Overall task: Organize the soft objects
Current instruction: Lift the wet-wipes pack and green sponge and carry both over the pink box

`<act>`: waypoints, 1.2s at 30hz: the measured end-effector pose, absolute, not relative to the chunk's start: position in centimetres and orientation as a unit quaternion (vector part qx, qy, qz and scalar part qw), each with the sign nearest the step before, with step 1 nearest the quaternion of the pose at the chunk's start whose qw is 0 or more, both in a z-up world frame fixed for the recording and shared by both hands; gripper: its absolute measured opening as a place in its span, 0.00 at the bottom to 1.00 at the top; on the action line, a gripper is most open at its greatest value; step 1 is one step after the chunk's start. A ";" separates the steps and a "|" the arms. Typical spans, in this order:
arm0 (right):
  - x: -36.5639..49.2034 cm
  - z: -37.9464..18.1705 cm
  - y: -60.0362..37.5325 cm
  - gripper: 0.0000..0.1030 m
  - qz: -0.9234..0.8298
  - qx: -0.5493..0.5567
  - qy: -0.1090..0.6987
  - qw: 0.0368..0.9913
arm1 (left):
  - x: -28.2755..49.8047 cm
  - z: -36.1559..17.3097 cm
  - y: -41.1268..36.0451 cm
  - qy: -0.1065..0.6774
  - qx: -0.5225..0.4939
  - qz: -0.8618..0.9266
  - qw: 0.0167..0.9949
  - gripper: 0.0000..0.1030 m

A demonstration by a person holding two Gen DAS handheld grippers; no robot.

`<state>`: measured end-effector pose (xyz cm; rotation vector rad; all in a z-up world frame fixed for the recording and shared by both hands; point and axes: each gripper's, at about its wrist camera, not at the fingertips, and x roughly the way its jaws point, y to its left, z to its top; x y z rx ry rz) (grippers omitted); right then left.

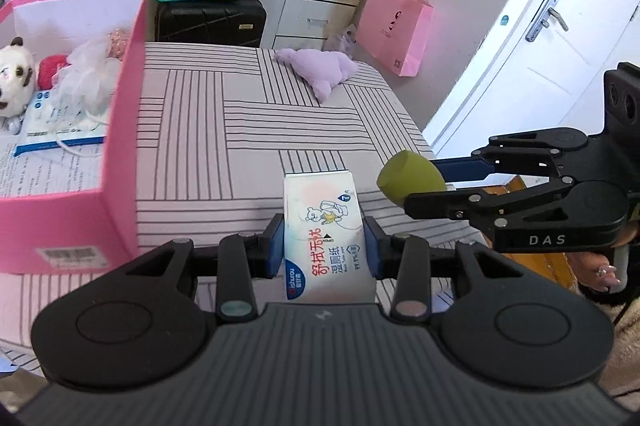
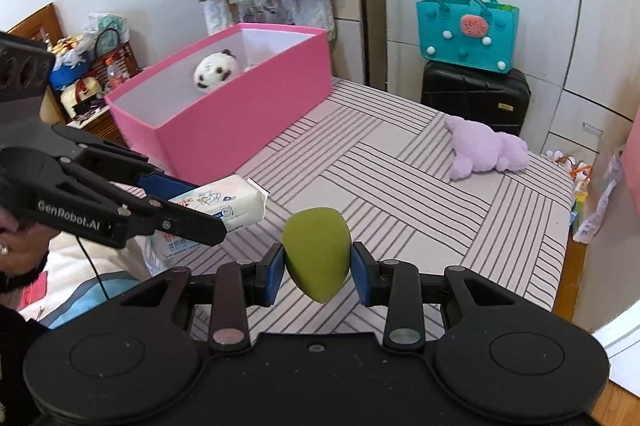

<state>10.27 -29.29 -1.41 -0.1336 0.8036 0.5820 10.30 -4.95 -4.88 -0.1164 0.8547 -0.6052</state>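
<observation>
While clamped, wipes pack [image 1: 325,238] between jaws.

**Brand marks and Chinese print legible on grippers and wipes**

The right gripper [image 1: 430,181] bore "DAS" in pale letters on its black body, while the left gripper [image 2: 208,209] carried "GenRobot.AI" along its side. The wet wipes pack [image 1: 326,238] showed red Chinese characters reading "舒拭无忧", "湿厕纸" beneath them, and "99.9%". A barcode label [image 1: 74,256] on the pink box [image 1: 116,185] was too blurred to read.
</observation>
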 end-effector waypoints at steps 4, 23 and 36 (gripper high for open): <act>9.3 -0.5 -28.3 0.40 0.292 -0.075 0.383 0.873 | 9.6 -4.0 -3.4 0.414 -0.058 -0.292 0.860 0.37; 7.8 3.7 -21.4 0.40 0.359 -0.129 0.343 0.858 | 6.1 1.9 3.6 0.364 -0.029 -0.276 0.889 0.37; 11.9 5.4 -15.3 0.40 0.412 -0.143 0.295 0.850 | 10.8 2.4 10.3 0.335 -0.037 -0.189 0.922 0.37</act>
